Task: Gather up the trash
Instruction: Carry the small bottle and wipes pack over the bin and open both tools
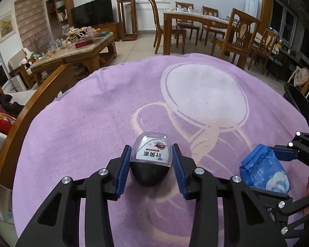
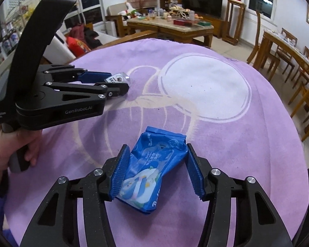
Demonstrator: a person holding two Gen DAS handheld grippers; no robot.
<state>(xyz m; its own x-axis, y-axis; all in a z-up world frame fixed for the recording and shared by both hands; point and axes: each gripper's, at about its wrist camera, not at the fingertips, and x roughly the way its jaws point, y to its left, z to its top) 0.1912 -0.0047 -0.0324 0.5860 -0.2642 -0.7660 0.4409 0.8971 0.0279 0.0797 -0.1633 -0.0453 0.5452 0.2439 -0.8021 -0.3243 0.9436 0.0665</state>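
A small bottle [image 1: 151, 160] with a clear cap, a white label and a dark base lies on the purple cloth [image 1: 92, 113]. My left gripper [image 1: 151, 147] is shut on it, with a blue pad against each side of the cap. From the right wrist view the same bottle [image 2: 118, 78] shows between the left gripper's [image 2: 119, 81] fingers. A crumpled blue wipes packet [image 2: 152, 164] lies to the right of it. My right gripper [image 2: 157, 146] is shut on it, both pads touching its sides. The packet [image 1: 267, 175] and right gripper [image 1: 261, 168] also appear at the left wrist view's right edge.
The cloth with a pale printed figure [image 2: 204, 90] covers a round surface. A person's hand [image 2: 20, 144] holds the left gripper's handle. Beyond the edge stand a wooden coffee table [image 1: 82, 47] with clutter, dining chairs [image 1: 237, 37], a sofa arm [image 1: 31, 107] and a red cushion [image 1: 2, 121].
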